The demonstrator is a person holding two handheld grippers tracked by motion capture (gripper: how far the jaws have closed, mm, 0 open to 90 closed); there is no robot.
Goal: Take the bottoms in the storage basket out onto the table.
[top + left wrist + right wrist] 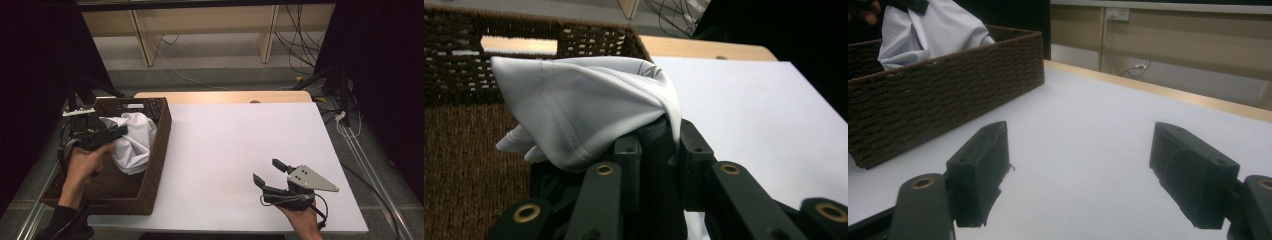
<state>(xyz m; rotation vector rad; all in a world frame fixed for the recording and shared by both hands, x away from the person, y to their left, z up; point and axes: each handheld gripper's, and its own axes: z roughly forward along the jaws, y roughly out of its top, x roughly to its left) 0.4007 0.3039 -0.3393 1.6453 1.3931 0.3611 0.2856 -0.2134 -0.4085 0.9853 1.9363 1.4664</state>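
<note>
Left gripper (119,131) clenched on white cloth (131,141), bunched above the basket (155,150) at desk's left; right gripper (266,172) released, idle over desk (240,145); lift-out step underway, next likely carrying cloth clear of basket rim.

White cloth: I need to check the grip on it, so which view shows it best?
The left gripper view: the white cloth sits close up, pinched by the left gripper. The high view shows it bunched in the basket; the right gripper view shows its top above the basket's wall.
</note>
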